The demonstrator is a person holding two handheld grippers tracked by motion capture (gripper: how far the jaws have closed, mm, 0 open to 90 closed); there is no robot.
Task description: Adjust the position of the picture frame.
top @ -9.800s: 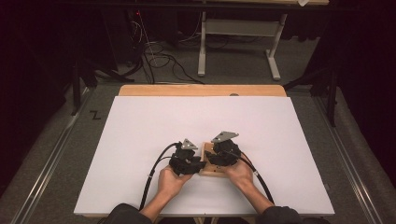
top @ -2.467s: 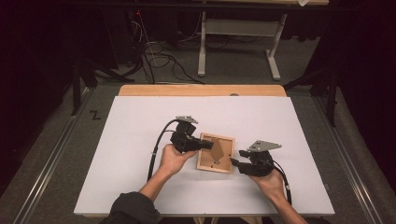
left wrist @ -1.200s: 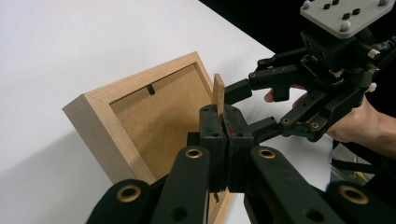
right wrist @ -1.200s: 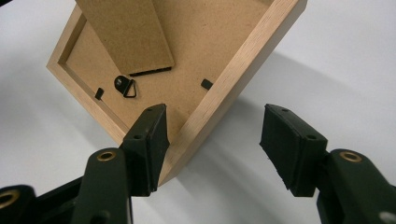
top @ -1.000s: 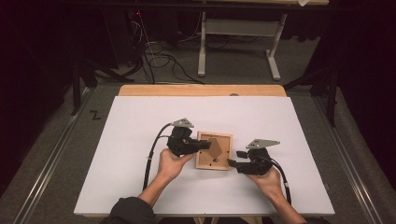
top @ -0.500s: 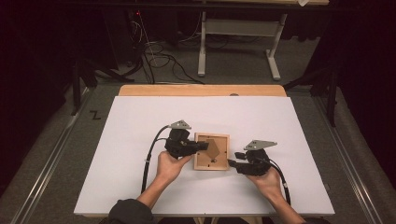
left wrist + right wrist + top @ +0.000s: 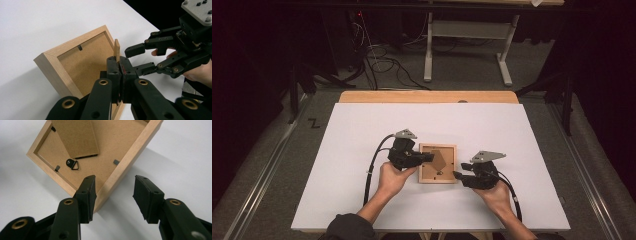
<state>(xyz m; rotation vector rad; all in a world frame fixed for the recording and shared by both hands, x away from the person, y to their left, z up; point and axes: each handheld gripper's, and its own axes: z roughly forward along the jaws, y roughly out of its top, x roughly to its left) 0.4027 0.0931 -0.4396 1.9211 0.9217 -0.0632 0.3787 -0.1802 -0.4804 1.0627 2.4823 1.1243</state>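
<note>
Near the middle of the white table (image 7: 362,140), toward its near edge, the wooden picture frame (image 7: 438,163) lies back-up, almost square, sides parallel to the table's edges, bare surface all round; at its 9 o'clock the left gripper (image 7: 427,158) pinches the fold-out stand (image 7: 116,49); at 4 o'clock the right gripper (image 7: 459,176), jaws parted and just widening, straddles a corner without gripping.

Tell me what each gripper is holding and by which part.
The left gripper is shut on the picture frame's fold-out stand, pinching its edge. The right gripper holds nothing; its jaws, just opening, straddle a corner of the picture frame.
</note>
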